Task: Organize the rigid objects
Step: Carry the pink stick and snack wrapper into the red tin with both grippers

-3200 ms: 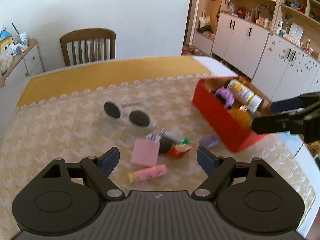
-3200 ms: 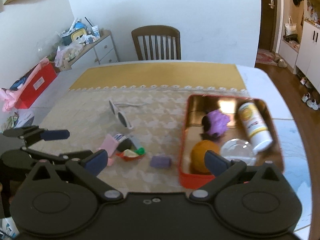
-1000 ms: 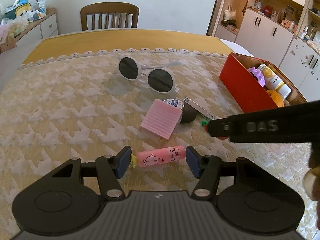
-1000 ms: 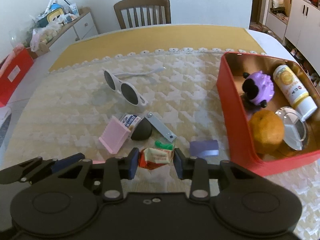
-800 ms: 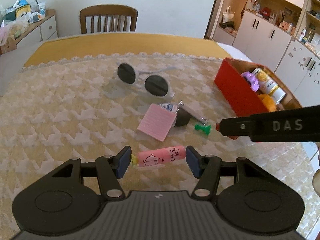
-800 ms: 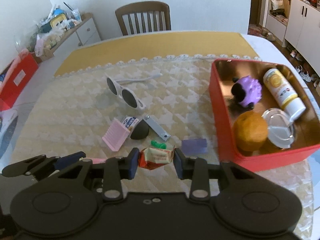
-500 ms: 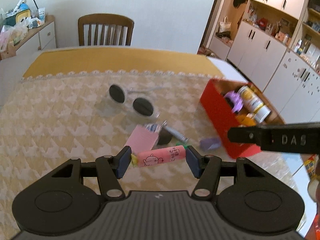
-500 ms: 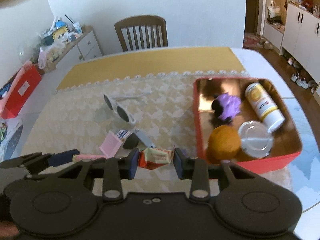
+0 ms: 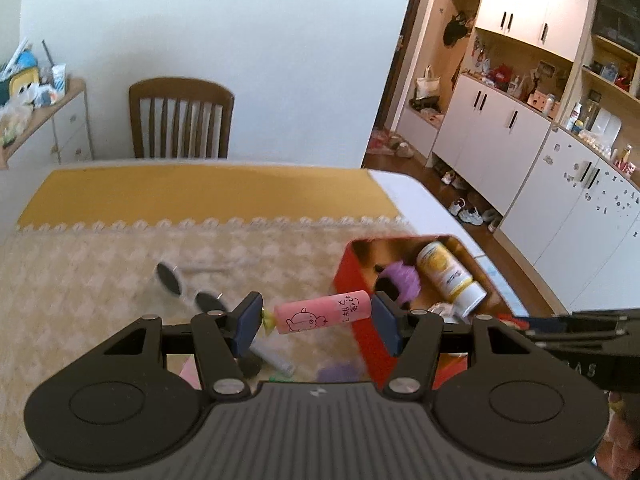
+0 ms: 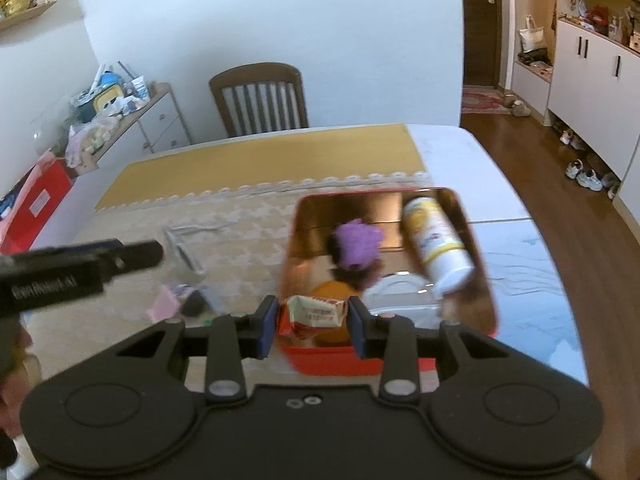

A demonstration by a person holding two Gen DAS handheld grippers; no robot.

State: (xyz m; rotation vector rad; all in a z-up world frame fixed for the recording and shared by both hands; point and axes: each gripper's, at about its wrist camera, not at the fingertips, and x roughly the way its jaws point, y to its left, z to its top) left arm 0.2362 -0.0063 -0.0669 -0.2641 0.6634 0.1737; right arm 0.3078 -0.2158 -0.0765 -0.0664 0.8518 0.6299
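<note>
Pink candy tube (image 9: 323,312) riding endwise in left gripper (image 9: 316,322), red snack packet (image 10: 312,314) pinched in right gripper (image 10: 312,320) (both lifted), heading over red tin (image 10: 486,280) for drop-off.

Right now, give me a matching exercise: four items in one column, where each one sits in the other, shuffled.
Items:
1. pink candy
2. red snack packet
3. yellow bottle
4. sunglasses

Places:
A. lying in the red tin
B. on the tablecloth
C. held in the left claw
D. held in the right claw

Pairs: 1-C, 2-D, 3-A, 4-B
</note>
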